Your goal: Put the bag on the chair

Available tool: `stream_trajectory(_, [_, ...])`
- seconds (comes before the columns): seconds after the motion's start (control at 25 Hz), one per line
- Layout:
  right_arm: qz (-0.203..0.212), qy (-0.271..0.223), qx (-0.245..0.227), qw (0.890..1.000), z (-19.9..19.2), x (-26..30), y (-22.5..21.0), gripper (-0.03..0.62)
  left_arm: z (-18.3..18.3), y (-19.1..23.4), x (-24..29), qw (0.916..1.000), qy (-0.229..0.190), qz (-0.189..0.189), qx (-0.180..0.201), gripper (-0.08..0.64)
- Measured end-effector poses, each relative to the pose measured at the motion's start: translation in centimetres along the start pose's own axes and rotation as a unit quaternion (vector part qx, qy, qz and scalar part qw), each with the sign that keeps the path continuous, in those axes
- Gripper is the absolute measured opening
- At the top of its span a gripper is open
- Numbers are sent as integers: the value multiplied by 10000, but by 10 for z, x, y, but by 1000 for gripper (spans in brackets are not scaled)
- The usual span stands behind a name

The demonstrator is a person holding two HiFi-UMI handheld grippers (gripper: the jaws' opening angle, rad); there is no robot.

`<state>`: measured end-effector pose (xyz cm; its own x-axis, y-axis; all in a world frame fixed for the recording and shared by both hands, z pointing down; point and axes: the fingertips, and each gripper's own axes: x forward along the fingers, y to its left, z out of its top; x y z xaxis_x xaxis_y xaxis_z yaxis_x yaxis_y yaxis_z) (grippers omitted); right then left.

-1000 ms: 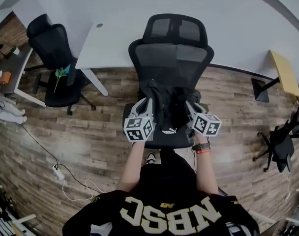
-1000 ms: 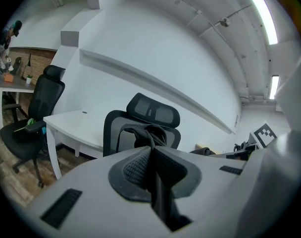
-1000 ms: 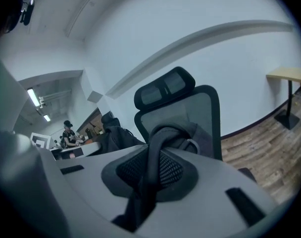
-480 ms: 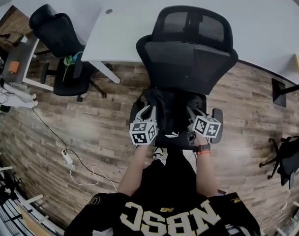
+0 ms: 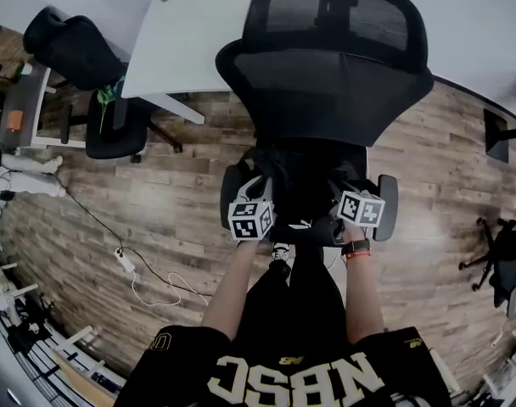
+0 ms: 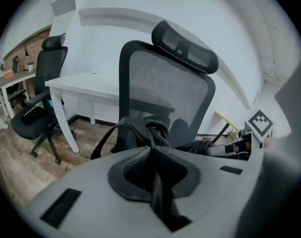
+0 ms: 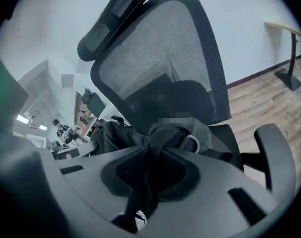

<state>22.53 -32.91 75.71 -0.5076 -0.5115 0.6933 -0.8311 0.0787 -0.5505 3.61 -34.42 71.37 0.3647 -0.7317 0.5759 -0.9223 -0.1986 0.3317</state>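
The placing step looks nearly done: the bag (image 5: 302, 181) lies on the chair (image 5: 326, 83) seat. The left tongs (image 6: 151, 155) and right tongs (image 7: 149, 162) each clench a fold of its fabric. Both tilt downward, with the forearms stretched forward side by side. The next move is probably to release both and draw back.

Chair (image 5: 326, 83): headrest cut off by the head view's top edge, seat almost fully covered by bag (image 5: 304, 181) and both claws. Bag is black on a black seat, so its outline is hard to separate; cannot tell if it rests on the seat. Left claw (image 6: 151, 155): its own body blocks the bag's lower half, and strap (image 6: 158, 197) vanishes between the closed jaws. Right claw (image 7: 149, 155): same, bag bottom hidden. Green item (image 5: 105, 97) on second chair (image 5: 67, 49) is too small to identify. Background person (image 7: 60, 129) is tiny. Shoe (image 5: 279, 250) is mostly under the seat.
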Motion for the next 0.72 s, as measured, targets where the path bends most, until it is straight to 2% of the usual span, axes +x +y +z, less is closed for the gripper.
stream_trajectory(0.16, [-205, 190, -179, 9994, -15, 19, -22, 52, -20, 1, 26, 9996, 274, 25, 37, 37])
stream_trajectory(0.32, [-545, 195, -277, 9979, -26, 32, -43, 54, -48, 8, 45, 9987, 457, 185, -104, 37])
stream_trajectory(0.72, [-739, 641, -360, 9946, -56, 74, -96, 60, -125, 28, 93, 9929, 1009, 535, -321, 37])
